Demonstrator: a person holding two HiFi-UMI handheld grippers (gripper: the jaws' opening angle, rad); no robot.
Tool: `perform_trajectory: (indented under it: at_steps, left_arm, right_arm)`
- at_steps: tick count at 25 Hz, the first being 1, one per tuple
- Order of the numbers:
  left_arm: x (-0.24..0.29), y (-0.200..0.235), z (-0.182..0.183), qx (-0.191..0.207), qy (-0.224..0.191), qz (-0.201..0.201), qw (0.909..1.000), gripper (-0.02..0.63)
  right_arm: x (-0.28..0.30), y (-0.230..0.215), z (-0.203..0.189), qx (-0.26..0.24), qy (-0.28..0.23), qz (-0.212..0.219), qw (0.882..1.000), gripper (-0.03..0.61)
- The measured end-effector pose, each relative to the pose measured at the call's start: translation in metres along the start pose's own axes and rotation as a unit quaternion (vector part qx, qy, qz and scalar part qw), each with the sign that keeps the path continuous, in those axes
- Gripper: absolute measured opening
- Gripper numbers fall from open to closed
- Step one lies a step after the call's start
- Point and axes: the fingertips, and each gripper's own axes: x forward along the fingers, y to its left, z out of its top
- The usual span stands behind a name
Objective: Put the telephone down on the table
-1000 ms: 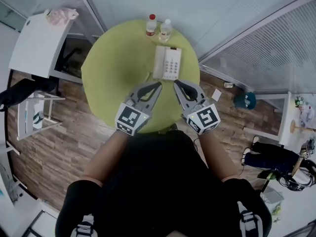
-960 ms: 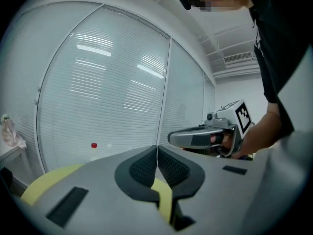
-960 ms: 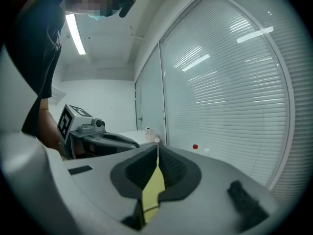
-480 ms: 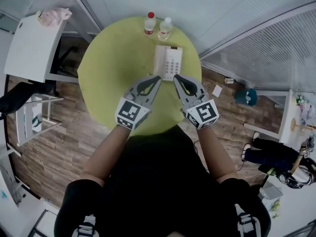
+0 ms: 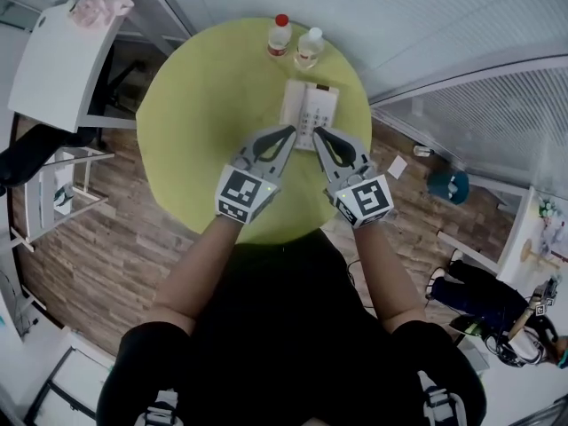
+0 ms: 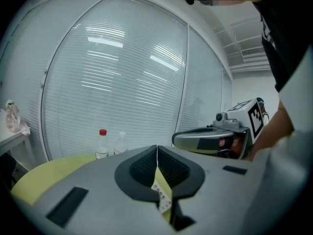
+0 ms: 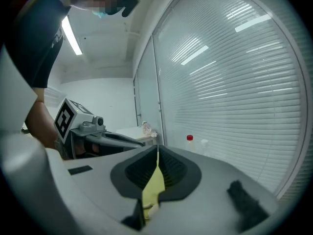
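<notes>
Telephone [image 5: 311,106] is already lying flat on the table [image 5: 195,114] near two bottles [image 5: 280,34], left gripper [image 5: 291,132] and right gripper [image 5: 318,133] are hovering clenched and empty at its near edge, so I'm reckoning on opening both jaws before flanking it.

Bench [image 5: 191,122]: we've got plain yellow-green.
Telephone [image 5: 308,112]: white, pale grey keys.
First bottle [image 5: 280,35]: red cap.
Second bottle [image 5: 309,48]: white cap.
Left gripper [image 5: 289,131], right gripper [image 5: 318,134]: grey, black-and-white square markers.
Floor [image 5: 106,256]: brown wood planks.

Wood-plank floor [image 5: 106,264], white slatted blinds [image 5: 479,105]
</notes>
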Motion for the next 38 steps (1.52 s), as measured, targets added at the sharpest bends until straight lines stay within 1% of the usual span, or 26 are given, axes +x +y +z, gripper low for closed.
perform_trajectory:
  at_steps: [7,13,17,23,24,30,34,38]
  left_arm:
    - [0.037,0.015,-0.03,-0.013,0.021,0.027,0.9993,0.015]
    - [0.057,0.032,-0.06,-0.019,0.044,0.055,0.9974,0.015]
    - [0.066,0.044,-0.082,-0.024,0.068,0.082,0.994,0.015]
    - [0.08,0.056,-0.115,-0.038,0.111,0.108,0.9872,0.019]
    - [0.083,0.059,-0.12,-0.042,0.117,0.114,0.9857,0.028]
    - [0.096,0.069,-0.149,-0.057,0.157,0.147,0.975,0.143]
    - [0.105,0.073,-0.165,-0.069,0.179,0.158,0.9685,0.178]
    - [0.114,0.074,-0.179,-0.07,0.201,0.165,0.9631,0.212]
  right_arm:
    - [0.023,-0.026,-0.028,0.017,0.012,0.002,1.0,0.02]
    - [0.037,-0.041,-0.051,0.026,0.025,0.006,0.999,0.02]
    - [0.046,-0.046,-0.07,0.036,0.038,0.003,0.999,0.02]
    - [0.055,-0.054,-0.088,0.051,0.049,0.001,0.997,0.02]
    - [0.055,-0.056,-0.091,0.052,0.051,0.001,0.997,0.02]
    - [0.054,-0.068,-0.104,0.061,0.062,-0.002,0.996,0.02]
    - [0.055,-0.074,-0.112,0.064,0.067,-0.002,0.996,0.02]
    - [0.056,-0.08,-0.118,0.068,0.071,-0.001,0.995,0.02]
